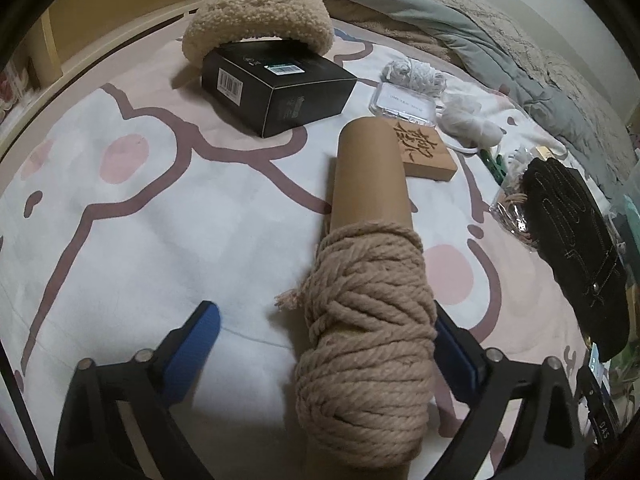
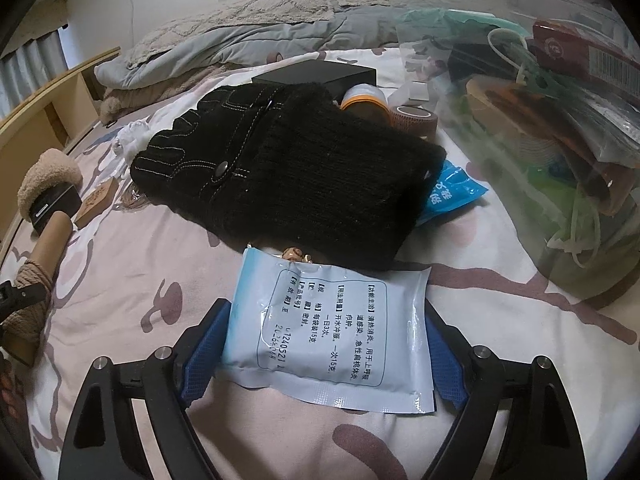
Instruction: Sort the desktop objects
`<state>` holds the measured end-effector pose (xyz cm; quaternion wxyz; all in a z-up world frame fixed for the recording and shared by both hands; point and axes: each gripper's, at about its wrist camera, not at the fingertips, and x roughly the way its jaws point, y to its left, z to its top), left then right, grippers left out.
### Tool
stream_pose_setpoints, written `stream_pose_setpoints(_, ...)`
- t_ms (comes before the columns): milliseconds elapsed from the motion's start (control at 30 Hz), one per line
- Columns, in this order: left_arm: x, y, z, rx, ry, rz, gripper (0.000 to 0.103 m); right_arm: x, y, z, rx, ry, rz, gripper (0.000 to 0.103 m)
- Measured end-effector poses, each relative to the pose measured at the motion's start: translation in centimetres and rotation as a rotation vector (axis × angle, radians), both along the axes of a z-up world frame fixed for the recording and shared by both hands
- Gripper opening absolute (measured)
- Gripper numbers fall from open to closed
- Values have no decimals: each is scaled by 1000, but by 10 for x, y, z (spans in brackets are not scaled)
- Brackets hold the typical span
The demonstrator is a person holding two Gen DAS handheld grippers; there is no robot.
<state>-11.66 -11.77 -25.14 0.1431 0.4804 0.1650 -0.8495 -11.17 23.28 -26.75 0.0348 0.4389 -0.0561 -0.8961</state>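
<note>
A cardboard tube wound with beige rope lies between the fingers of my left gripper. The left pad stands well apart from the rope and the right pad is next to it, so the gripper is open. The tube also shows at the left edge of the right wrist view. My right gripper is open around a pale blue medicine sachet lying flat on the bedsheet. A black knitted glove lies just beyond the sachet; it also shows in the left wrist view.
A black box, a fluffy beige item, a carved wooden block, a clear case and white cord lie ahead. A clear bag of items, tape roll and blue packet lie right. Bedding piles behind.
</note>
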Motion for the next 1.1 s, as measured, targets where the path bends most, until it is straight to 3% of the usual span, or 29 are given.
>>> stream_pose_setpoints(67, 0, 2, 3, -2, 10, -15, 88, 0, 0, 0, 4, 0, 0, 89)
stream_pose_setpoints(233, -1, 16, 8, -11, 29, -78, 54, 0, 3, 0, -20, 3, 1, 89)
stream_pose_setpoints(367, -2, 24, 9, -56, 23, -96, 53, 3, 3, 3, -23, 9, 9, 87)
stream_pose_setpoints(767, 23, 55, 20, -29, 43, -204, 53, 27, -7, 18, -21, 37, 87, 83)
stream_pose_setpoints(1100, 42, 64, 50, -4, 119, -247, 53, 39, -4, 35, -2, 46, 105, 83)
